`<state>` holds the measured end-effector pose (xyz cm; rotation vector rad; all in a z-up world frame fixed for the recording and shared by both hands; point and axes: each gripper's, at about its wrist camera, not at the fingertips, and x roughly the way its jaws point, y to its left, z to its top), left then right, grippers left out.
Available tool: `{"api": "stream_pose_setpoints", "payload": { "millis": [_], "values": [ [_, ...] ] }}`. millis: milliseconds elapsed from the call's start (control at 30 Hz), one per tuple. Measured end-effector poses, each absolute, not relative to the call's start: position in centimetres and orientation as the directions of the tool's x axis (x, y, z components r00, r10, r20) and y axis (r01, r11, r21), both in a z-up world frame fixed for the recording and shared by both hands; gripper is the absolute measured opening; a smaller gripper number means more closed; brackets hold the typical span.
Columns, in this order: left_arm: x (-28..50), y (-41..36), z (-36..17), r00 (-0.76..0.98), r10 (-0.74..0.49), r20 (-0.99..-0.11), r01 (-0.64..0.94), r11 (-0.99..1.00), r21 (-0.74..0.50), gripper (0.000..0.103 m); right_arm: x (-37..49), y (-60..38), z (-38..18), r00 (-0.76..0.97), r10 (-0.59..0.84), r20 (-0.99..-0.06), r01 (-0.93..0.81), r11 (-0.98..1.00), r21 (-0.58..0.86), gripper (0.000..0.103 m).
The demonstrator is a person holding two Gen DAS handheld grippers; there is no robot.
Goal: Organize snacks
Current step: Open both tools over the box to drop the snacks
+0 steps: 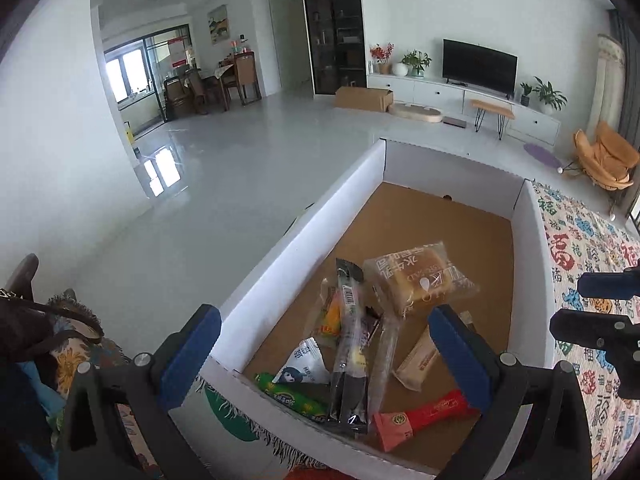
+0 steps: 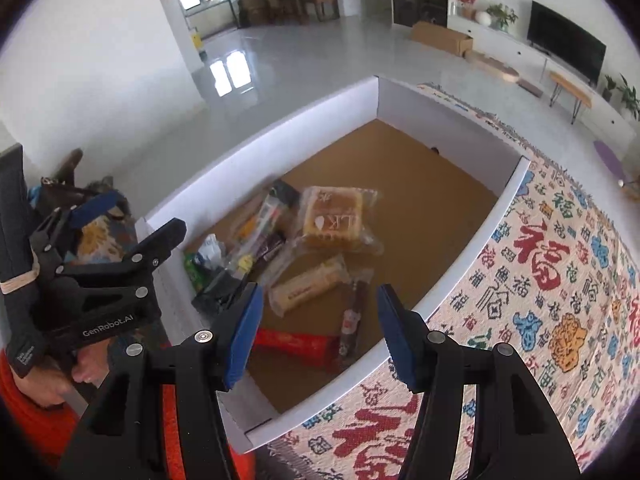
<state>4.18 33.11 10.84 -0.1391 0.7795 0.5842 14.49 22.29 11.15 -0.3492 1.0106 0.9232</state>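
Note:
A white cardboard box with a brown floor holds several snacks: a wrapped bread, a long black-and-clear packet, a red packet, a green packet, a beige bar and a small white pouch. My left gripper is open and empty above the box's near end. My right gripper is open and empty above the box's near right corner. In the right wrist view the box shows the bread, beige bar and red packet.
The box rests on a patterned blanket with red and blue characters. A dark bag lies at the left. The left gripper shows in the right wrist view; the right gripper shows at the left wrist view's right edge.

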Motion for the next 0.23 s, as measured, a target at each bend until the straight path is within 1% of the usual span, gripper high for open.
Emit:
{"api": "stream_pose_setpoints", "payload": {
  "millis": [233],
  "values": [
    [3.95,32.2,10.92,0.569,0.447,-0.691,-0.534,0.839,0.103,0.103,14.25,22.31,10.67,0.205,0.49,-0.847,-0.796,0.587,0.147,0.062]
  ]
}}
